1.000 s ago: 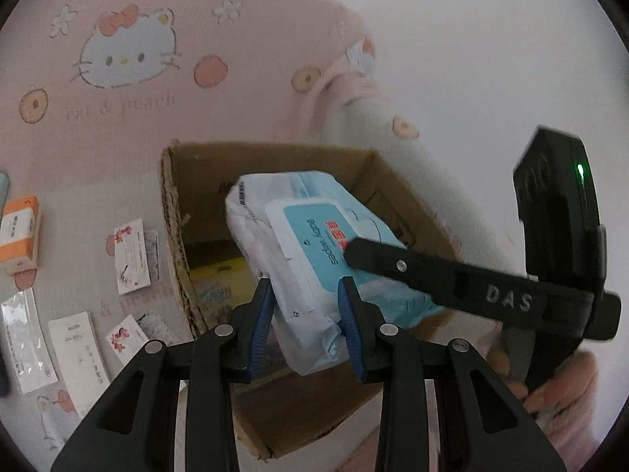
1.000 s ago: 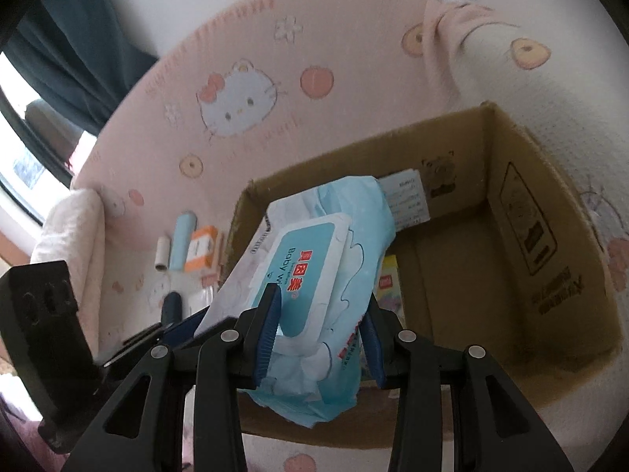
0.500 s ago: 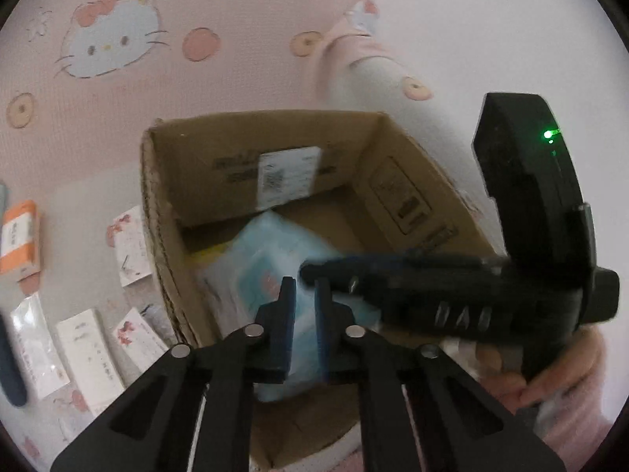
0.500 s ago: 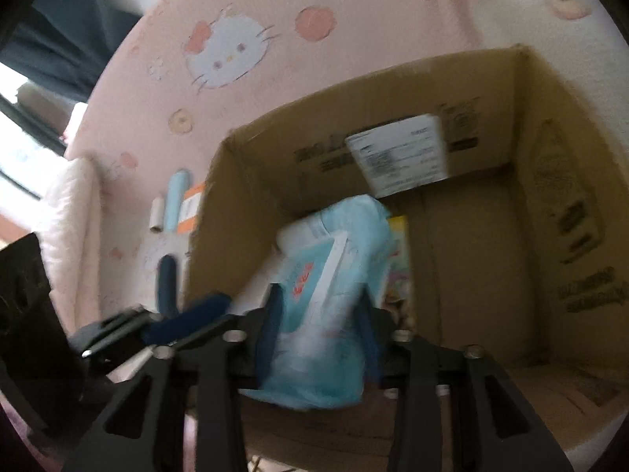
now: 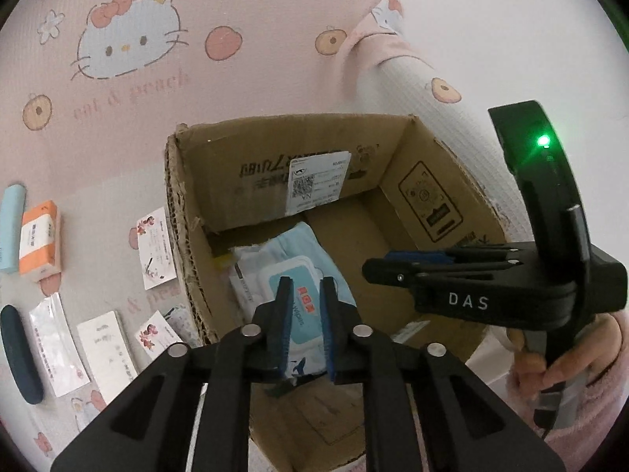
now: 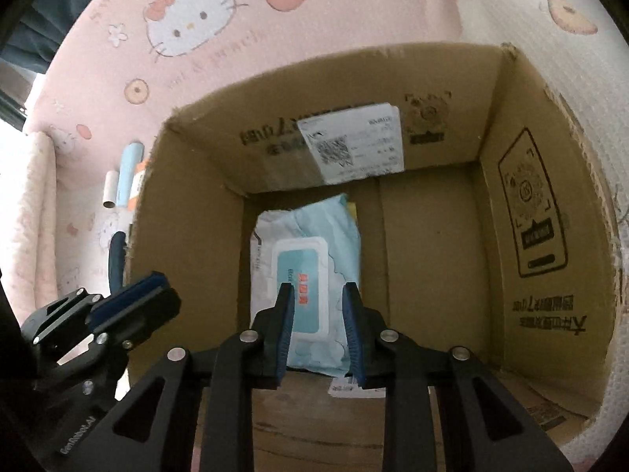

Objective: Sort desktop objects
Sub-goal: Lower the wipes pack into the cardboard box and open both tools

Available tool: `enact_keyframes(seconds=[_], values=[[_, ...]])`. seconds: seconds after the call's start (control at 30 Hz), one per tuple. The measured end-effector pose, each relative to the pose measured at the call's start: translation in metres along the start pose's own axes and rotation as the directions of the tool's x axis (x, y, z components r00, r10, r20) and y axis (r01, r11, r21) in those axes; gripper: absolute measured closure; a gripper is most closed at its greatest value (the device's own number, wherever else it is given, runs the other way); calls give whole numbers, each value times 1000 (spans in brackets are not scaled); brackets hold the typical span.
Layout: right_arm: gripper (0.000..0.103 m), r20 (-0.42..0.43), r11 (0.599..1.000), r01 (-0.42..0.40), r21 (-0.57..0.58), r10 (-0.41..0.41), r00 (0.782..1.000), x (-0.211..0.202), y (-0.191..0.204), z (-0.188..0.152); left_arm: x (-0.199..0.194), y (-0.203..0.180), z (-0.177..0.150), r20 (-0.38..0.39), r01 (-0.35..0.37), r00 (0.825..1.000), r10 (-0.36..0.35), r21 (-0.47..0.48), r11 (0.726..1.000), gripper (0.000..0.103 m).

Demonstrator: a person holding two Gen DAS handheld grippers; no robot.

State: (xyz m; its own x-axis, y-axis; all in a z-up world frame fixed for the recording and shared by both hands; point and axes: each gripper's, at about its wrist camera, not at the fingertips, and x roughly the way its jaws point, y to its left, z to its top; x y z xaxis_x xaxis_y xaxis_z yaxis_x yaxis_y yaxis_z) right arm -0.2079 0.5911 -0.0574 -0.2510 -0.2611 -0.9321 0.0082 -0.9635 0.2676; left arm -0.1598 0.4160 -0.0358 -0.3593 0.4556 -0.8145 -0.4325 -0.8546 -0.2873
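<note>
Left wrist view: the pack of wet wipes lies flat on the floor of the open cardboard box, toward its left wall; it is a soft pale-blue and white pouch with a white-rimmed teal lid flap bearing red characters. The left tongs hang above it with a narrow gap between the blue pads, holding nothing. The right tongs reach in from the right, gripped by a hand in a fuzzy pink sleeve; seen side-on, their pads look nearly together. Outside the box, on the pink cat-print cloth, lie an orange packet, a light-blue tube, a dark-blue case and several small cards. Right wrist view: the wipes pack rests on the box floor beneath a white shipping label. The right tongs stand parted and empty above the pack's near end; the left tongs show at lower left, pads close.
</note>
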Motion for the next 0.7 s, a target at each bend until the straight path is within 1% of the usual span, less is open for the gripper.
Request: enact_keyframes(seconds=[0.1,0.2,0.33,0.37,0.4,0.47,0.57,0.67,0.7], values=[[80,-53,1000,4,24,-3,999,11,-9,6,0,2,2,12,24,1000,-24,-4,1000,70],[76,-105,999,10,48,-5,994,22,-18,11,-1,2,11,19,24,1000,-24,12,1000,65],[74,-176,996,18,90,-2,984,36,-31,18,-1,3,28,20,28,999,-29,51,998,64],[71,-192,994,17,104,4,981,40,-33,19,-1,4,34,15,36,999,-37,61,998,64],[68,-206,993,11,117,13,978,43,-36,20,1,7,40,1,63,998,-63,57,996,64],[59,-228,990,-5,141,37,973,49,-38,23,4,14,52,-27,116,993,-114,49,992,64],[57,-248,990,-10,138,45,968,58,-38,28,15,22,65,-76,182,981,-180,22,983,64],[57,-250,984,-3,180,49,967,66,-43,32,24,25,70,-88,162,983,-159,24,986,65],[57,-258,982,2,187,47,965,69,-42,32,25,27,69,-85,160,984,-157,22,987,69]])
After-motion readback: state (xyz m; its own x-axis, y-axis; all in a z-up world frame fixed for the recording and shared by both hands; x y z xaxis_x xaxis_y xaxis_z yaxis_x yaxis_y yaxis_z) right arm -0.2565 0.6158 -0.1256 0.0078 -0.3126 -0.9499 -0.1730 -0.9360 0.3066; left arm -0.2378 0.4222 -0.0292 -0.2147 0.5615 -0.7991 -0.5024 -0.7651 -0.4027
